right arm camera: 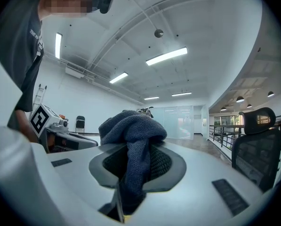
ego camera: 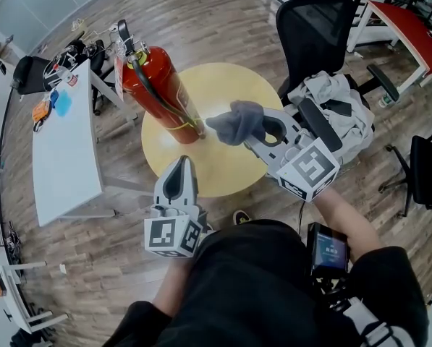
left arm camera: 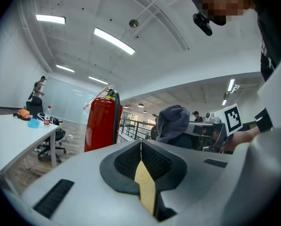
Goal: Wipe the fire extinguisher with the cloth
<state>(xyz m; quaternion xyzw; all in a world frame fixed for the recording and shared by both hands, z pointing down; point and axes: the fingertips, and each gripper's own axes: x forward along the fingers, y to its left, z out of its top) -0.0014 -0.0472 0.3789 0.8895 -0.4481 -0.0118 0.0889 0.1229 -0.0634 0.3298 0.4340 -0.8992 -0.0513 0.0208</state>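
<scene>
The red fire extinguisher (ego camera: 154, 85) stands upright at the far left edge of the round yellow table (ego camera: 223, 172); the head and left gripper views show it, the right gripper view does not. Near it, the right gripper (ego camera: 246, 125) clamps the bunched grey cloth (ego camera: 236, 120). The left gripper (ego camera: 183, 161) hovers with its jaws pressed together on nothing.

This is looking like an open-plan office: black swivel chairs (ego camera: 313, 27) are standing around a round yellow surface (ego camera: 223, 157) and a long white surface (ego camera: 60, 165) on a wood-plank floor (ego camera: 201, 20). Strip lights (left arm camera: 114, 40) are glowing on a high white ceiling, glass partitions (right arm camera: 178, 119) are closing off the far end, and a metal railing (right arm camera: 220, 135) is running along one side.
</scene>
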